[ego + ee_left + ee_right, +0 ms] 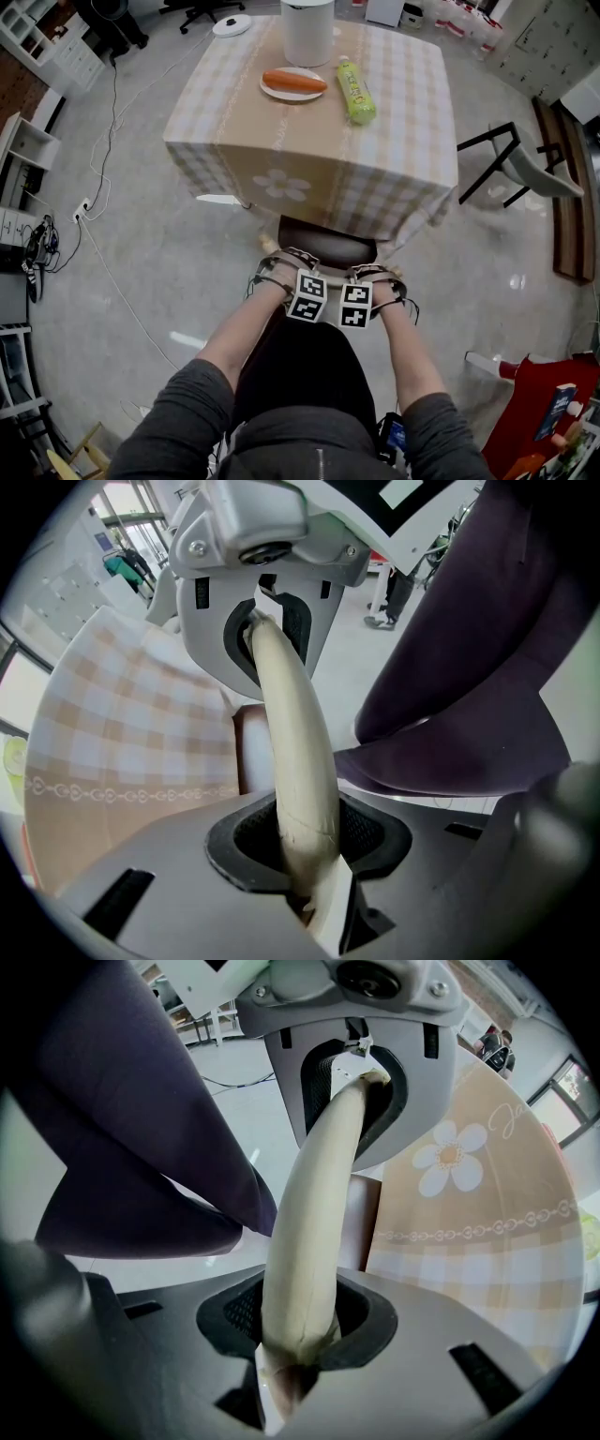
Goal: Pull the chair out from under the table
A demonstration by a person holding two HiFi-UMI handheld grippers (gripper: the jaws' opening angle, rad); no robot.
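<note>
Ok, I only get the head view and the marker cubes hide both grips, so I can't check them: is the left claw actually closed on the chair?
Observer: Yes. In its own view the left claw is clamped on the cream, curved chair back, with a pad on each side.
Operator: And the right one?
Observer: The right claw is clamped on the chair back too, with both pads pressed against it.

floor (141, 281): glossy grey | left: white shelving (23, 141) | right: grey chair (534, 173)
</note>
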